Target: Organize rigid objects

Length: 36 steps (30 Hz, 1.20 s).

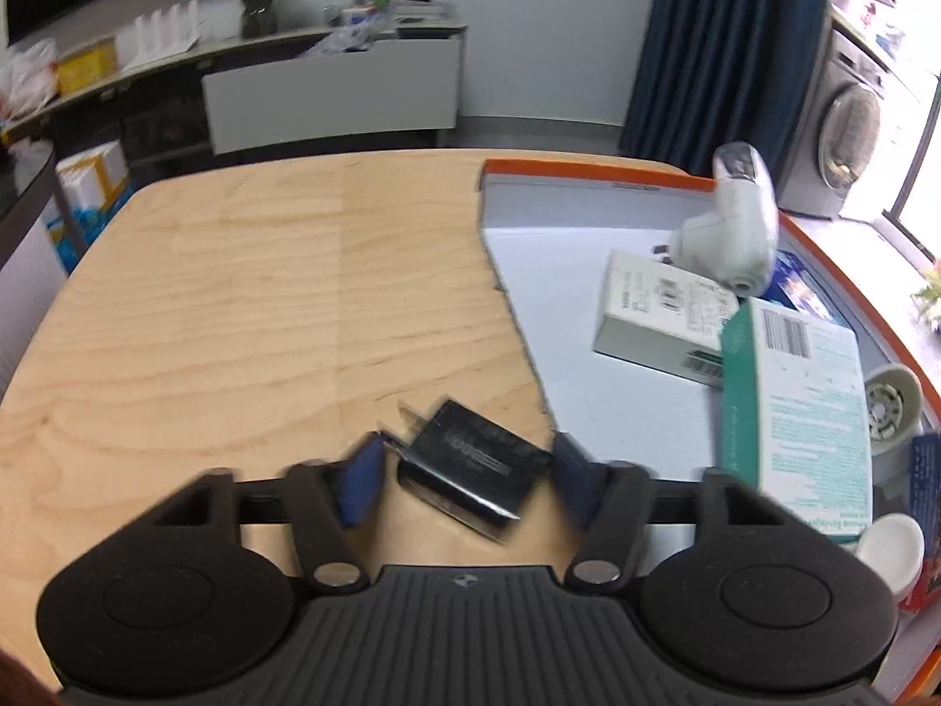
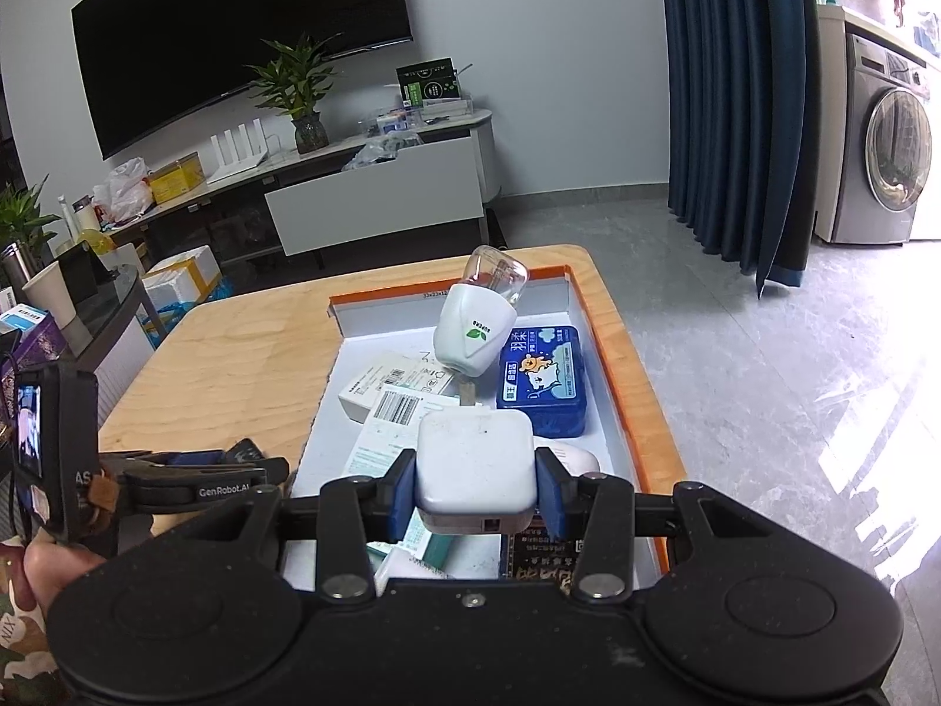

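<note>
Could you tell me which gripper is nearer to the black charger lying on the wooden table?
Left. The left gripper straddles the black charger; the right gripper holds a white adapter over the box.

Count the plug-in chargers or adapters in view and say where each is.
2. The black charger lies on the wooden table between the left tool's pads; the white adapter is clamped in the right tool above the tray. Others may hide under boxes.

Bare desk (image 1: 235, 294) open left of the orange-rimmed tray (image 1: 588, 167), tray's left part clear, boxes (image 1: 664, 317) and white device (image 1: 729, 235) crowding its right side
</note>
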{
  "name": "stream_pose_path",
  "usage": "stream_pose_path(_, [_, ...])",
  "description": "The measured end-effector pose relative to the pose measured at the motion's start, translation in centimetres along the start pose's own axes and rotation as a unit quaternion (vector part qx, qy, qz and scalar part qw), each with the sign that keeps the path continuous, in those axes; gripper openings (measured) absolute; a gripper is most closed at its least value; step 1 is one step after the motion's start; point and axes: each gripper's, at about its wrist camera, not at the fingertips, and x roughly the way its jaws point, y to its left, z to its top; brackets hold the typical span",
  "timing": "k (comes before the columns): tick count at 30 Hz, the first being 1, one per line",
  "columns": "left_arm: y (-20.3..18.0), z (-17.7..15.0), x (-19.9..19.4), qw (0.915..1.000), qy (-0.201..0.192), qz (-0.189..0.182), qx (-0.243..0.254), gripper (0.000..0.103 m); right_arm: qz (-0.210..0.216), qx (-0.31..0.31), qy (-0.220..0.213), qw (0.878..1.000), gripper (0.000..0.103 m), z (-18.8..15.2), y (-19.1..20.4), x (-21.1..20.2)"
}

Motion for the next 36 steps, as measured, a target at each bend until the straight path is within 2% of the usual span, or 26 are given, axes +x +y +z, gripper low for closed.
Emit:
stream_pose_path(4, [0.2, -0.3, -0.8, 0.9999, -0.006, -0.012, -0.010, 0.056, 0.004, 0.003, 0.001, 1.000, 0.051, 0.1, 0.0, 0.4])
stream_pose_path(8, [0.2, 0.2, -2.9, 0.9994, -0.028, -0.016, -0.012, 0.056, 0.008, 0.002, 0.001, 1.000, 0.051, 0.2, 0.3, 0.6])
stream_pose_path(17, [-2.1, 4.9, -6.8, 0.9962, -0.082, -0.029, -0.005, 0.057, 0.020, -0.015, -0.026, 0.999, 0.051, 2.0, 1.4, -0.6])
stream_pose_path(25, [-4.2, 7.6, -6.9, 0.9956, -0.089, -0.029, 0.000, 0.057, 0.019, -0.025, -0.041, 0.999, 0.051, 3.0, 1.6, -1.8])
stream_pose_path(36, [-5.2, 8.4, -6.8, 0.9953, -0.091, -0.033, 0.007, 0.057, 0.018, -0.023, -0.049, 0.998, 0.051, 3.0, 1.1, -2.5])
